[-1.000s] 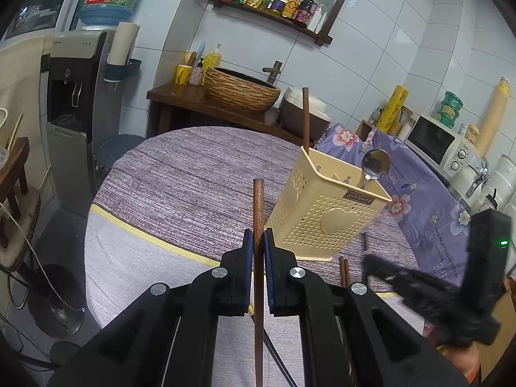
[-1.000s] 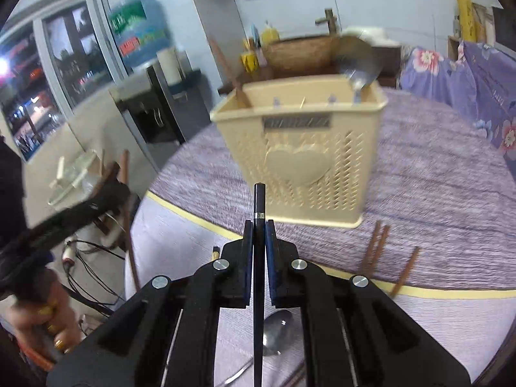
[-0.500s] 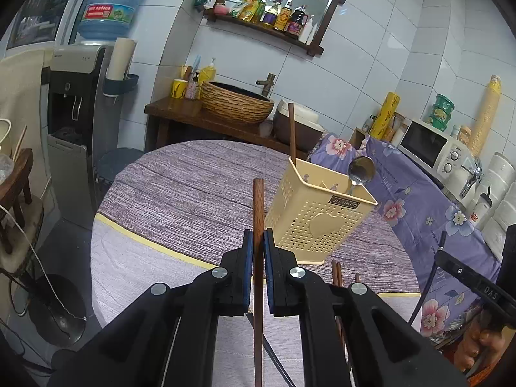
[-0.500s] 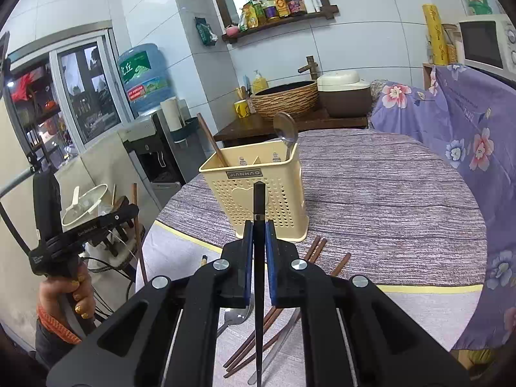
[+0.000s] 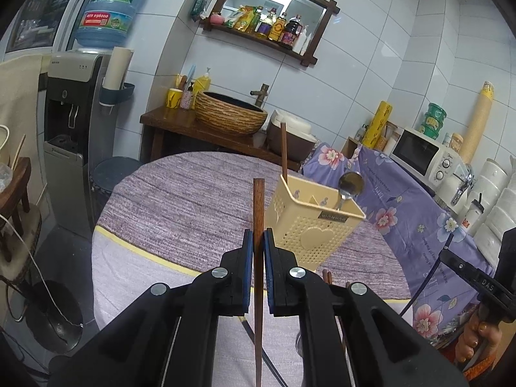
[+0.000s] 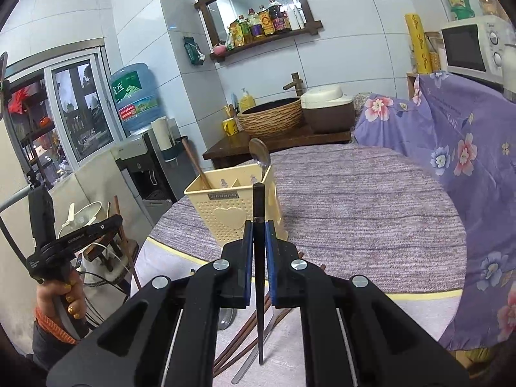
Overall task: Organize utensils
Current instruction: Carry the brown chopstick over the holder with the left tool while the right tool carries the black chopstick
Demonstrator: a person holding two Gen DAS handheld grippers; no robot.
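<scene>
A cream perforated utensil holder (image 5: 317, 224) (image 6: 237, 208) stands on the round table. A brown chopstick (image 5: 283, 151) and a metal spoon (image 5: 350, 185) stand in it. My left gripper (image 5: 256, 242) is shut on a brown wooden chopstick (image 5: 258, 213), held upright above the table, left of and nearer than the holder. My right gripper (image 6: 259, 235) is shut on a black chopstick (image 6: 258, 203), upright, in front of the holder. Several loose chopsticks (image 6: 245, 335) and a spoon (image 6: 225, 317) lie on the table below the right gripper.
The round table has a purple cloth (image 5: 180, 200) with a yellow stripe. A flowered purple cover (image 6: 458, 148) lies to the right. A water dispenser (image 5: 69, 122), a wooden shelf with a woven basin (image 5: 230, 116) and a microwave (image 5: 422, 156) stand behind.
Both grippers have pulled back and risen away from the holder, each still holding its chopstick. The holder now looks smaller and farther in both views.
</scene>
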